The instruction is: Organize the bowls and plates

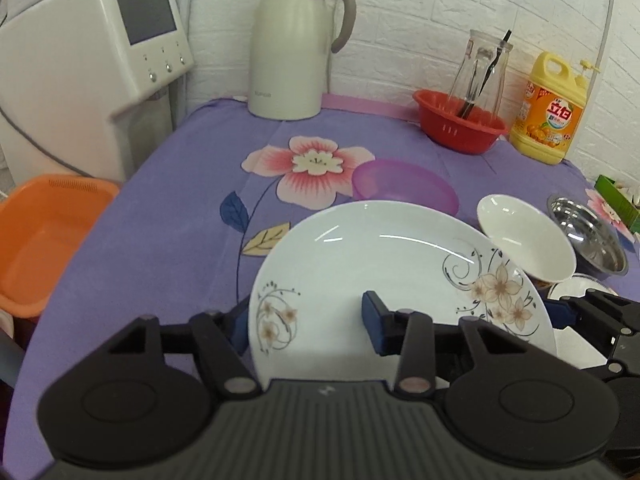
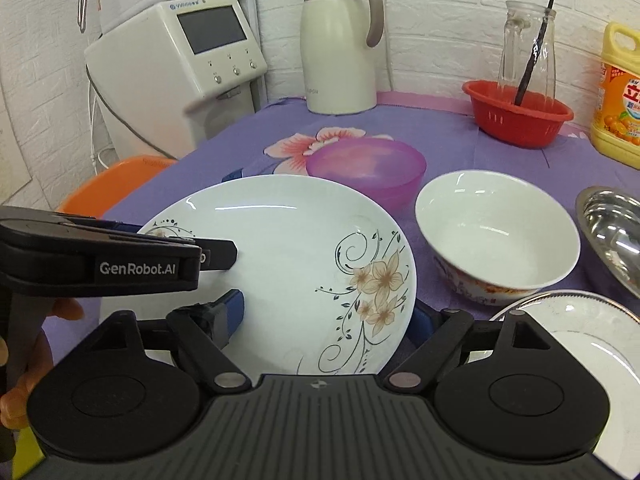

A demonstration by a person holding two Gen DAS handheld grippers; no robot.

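A white plate with a flower print [image 1: 372,264] [image 2: 296,256] is held tilted above the purple cloth. My left gripper [image 1: 306,324] is shut on its left rim, one blue pad on the face and one behind. My right gripper [image 2: 326,316] is shut on its right rim. Each gripper shows in the other's view, the right gripper [image 1: 600,320] at the plate's right edge and the left gripper [image 2: 120,260] at its left edge. A white bowl [image 2: 496,232] [image 1: 524,236], a purple bowl [image 2: 368,168] [image 1: 404,184], a steel bowl [image 2: 612,224] [image 1: 588,236] and a second white plate [image 2: 576,332] stand nearby.
At the back stand a cream thermos jug [image 1: 292,44], a red basket [image 1: 460,124] with a glass carafe, and a yellow detergent bottle [image 1: 548,108]. A white appliance [image 1: 80,48] and an orange basin [image 1: 36,240] are at the left. A green box [image 1: 616,200] is at the right edge.
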